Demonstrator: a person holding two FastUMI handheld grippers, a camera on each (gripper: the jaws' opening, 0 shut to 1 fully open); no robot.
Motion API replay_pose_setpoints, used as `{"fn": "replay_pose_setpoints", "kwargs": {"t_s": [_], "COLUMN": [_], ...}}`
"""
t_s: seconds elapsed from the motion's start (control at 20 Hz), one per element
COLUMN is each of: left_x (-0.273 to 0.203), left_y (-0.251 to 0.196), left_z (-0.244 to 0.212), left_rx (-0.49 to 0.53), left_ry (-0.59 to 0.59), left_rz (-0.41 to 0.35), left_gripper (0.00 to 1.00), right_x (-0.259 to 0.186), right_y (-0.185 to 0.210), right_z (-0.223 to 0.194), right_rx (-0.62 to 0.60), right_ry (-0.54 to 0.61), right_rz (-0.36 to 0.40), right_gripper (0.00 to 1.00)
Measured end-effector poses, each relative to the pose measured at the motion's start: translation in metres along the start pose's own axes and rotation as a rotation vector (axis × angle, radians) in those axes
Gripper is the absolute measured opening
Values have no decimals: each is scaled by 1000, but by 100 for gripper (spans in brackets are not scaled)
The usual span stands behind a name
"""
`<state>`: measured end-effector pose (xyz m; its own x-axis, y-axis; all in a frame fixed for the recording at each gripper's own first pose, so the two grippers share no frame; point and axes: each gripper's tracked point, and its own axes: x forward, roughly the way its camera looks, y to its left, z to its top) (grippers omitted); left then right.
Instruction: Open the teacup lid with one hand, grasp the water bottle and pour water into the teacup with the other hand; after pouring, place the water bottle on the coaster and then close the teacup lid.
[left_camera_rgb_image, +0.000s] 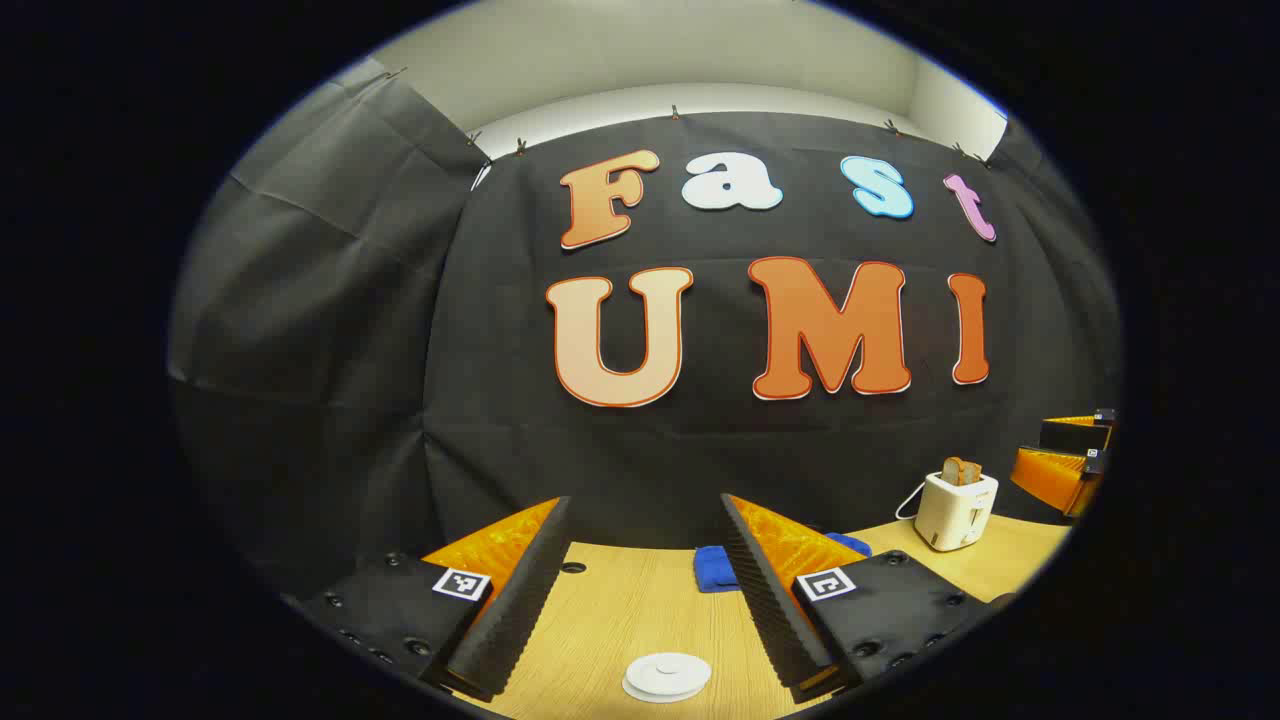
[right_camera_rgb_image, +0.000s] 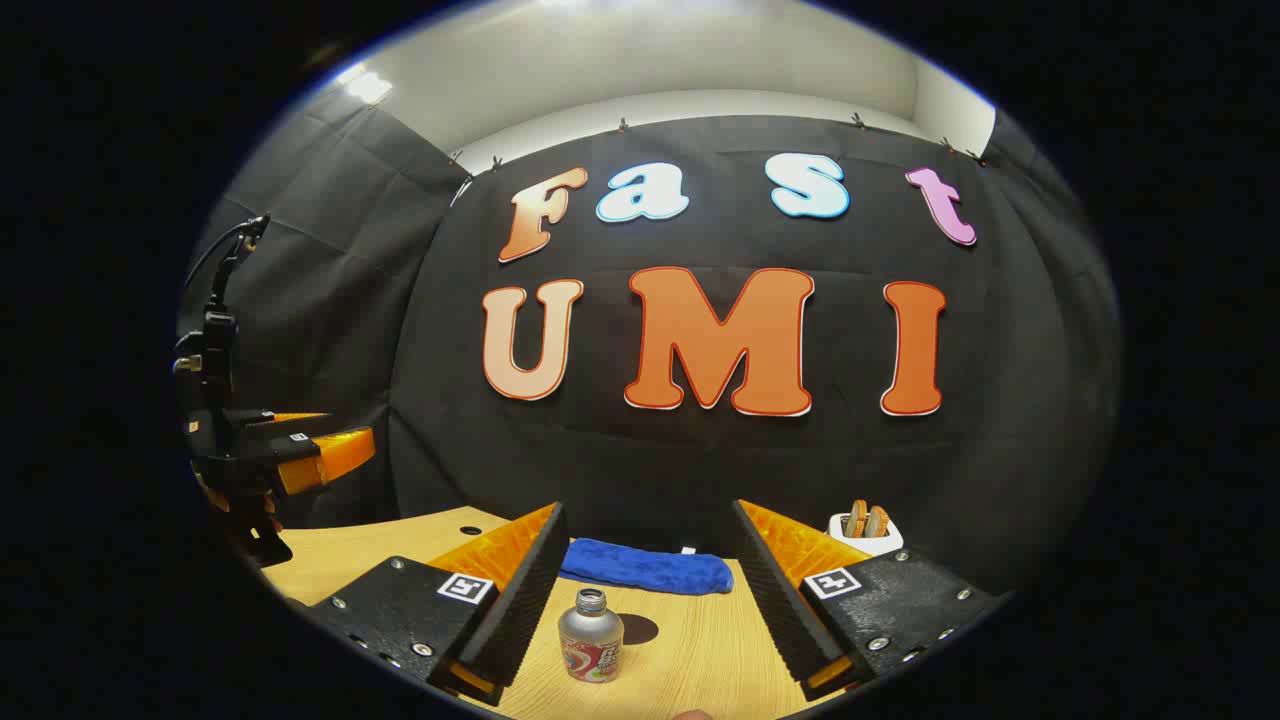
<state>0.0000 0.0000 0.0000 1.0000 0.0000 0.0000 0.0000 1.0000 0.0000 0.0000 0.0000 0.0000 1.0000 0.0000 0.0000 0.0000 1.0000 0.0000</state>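
A: Left gripper view, item one: left gripper (left_camera_rgb_image: 645, 590), jaws standing wide apart with nothing between them; we log it held above a wooden table (left_camera_rgb_image: 600, 620).

B: Item two, same view: a white round lid-like disc (left_camera_rgb_image: 667, 676) lying flat on the table, low between the fingers but touching neither; whether it is the teacup lid or the coaster we cannot tell.

A: Item three: a blue cloth (left_camera_rgb_image: 715, 568) at the table's far edge, partly hidden behind one finger; item four: a white toaster (left_camera_rgb_image: 956, 510) with bread in its slots, off to the right; beyond it, at the edge, the right gripper (left_camera_rgb_image: 1070, 465).

B: Right gripper view, item one: right gripper, jaws likewise spread wide, holding nothing.

A: Item two: water bottle (right_camera_rgb_image: 591, 636), silver, upright, cap off, standing on the table between the fingers, nearer the left one, apart from both; the blue cloth lies behind it, the toaster farther right.

B: Item three: the left gripper at far left, raised above the table.
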Motion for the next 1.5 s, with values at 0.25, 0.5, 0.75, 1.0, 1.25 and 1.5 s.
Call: {"fn": "replay_pose_setpoints", "kwargs": {"t_s": [0.25, 0.5, 0.75, 1.0, 1.25, 1.5], "left_x": [2, 5, 8, 10, 15, 17], "left_y": [0, -2, -4, -14, -16, -21], "left_z": [-6, -15, -30, -54, -88, -121], "left_rx": [7, 17, 26, 36, 50, 44], "left_ry": [17, 29, 57, 85, 152, 187], "left_rz": [-6, -33, -43, -93, -112, -149], "left_gripper": [96, 96, 98, 98, 94, 96], "right_x": [1, 2, 4, 7, 13, 23], "right_y": [3, 7, 13, 23, 29, 35], "right_z": [-10, -17, -28, -49, -82, -119], "right_rx": [-6, 5, 14, 25, 39, 65], "right_ry": [19, 37, 50, 88, 154, 232], "right_rz": [8, 21, 41, 72, 85, 97], "right_gripper": [97, 100, 97, 97, 97, 98]}}
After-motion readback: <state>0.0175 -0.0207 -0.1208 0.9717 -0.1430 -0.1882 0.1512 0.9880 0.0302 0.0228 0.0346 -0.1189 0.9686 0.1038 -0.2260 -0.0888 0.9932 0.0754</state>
